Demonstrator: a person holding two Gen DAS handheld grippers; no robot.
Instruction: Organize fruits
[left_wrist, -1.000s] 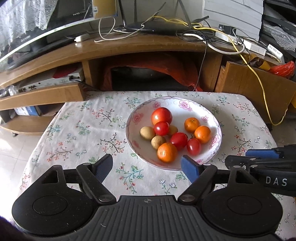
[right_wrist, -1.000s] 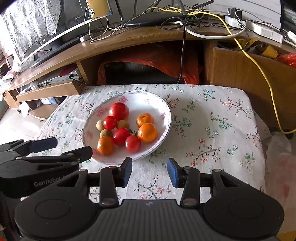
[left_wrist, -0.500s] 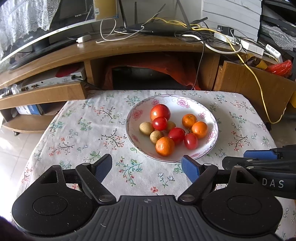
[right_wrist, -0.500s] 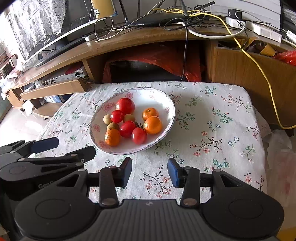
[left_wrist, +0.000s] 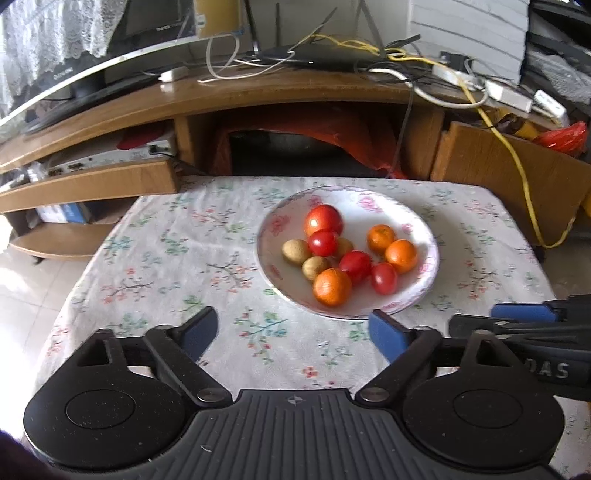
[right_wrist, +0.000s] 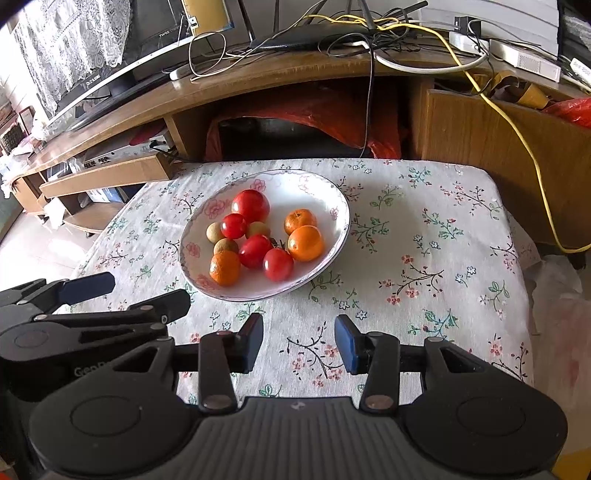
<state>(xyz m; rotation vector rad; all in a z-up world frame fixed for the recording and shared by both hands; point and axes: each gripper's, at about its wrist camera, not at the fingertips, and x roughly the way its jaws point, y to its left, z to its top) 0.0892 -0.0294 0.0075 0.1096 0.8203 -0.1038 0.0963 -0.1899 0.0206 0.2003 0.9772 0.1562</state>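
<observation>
A white floral bowl sits on the flowered tablecloth. It holds several red tomatoes, three oranges and small brown fruits. My left gripper hovers just short of the bowl's near rim. Its jaws are opening, with only cloth between them. My right gripper stands open at a narrower gap over the cloth, near the bowl's right front, holding nothing. Each gripper shows side-on in the other's view: the right gripper and the left gripper.
The small table is covered by the cloth, and its right edge drops off beside a white plastic bag. Behind it stands a wooden TV cabinet with cables, a router and a yellow cord. Tiled floor lies to the left.
The bowl sits slightly higher and smaller in both views, as both grippers drew back a little. The left jaws stand a touch wider.
</observation>
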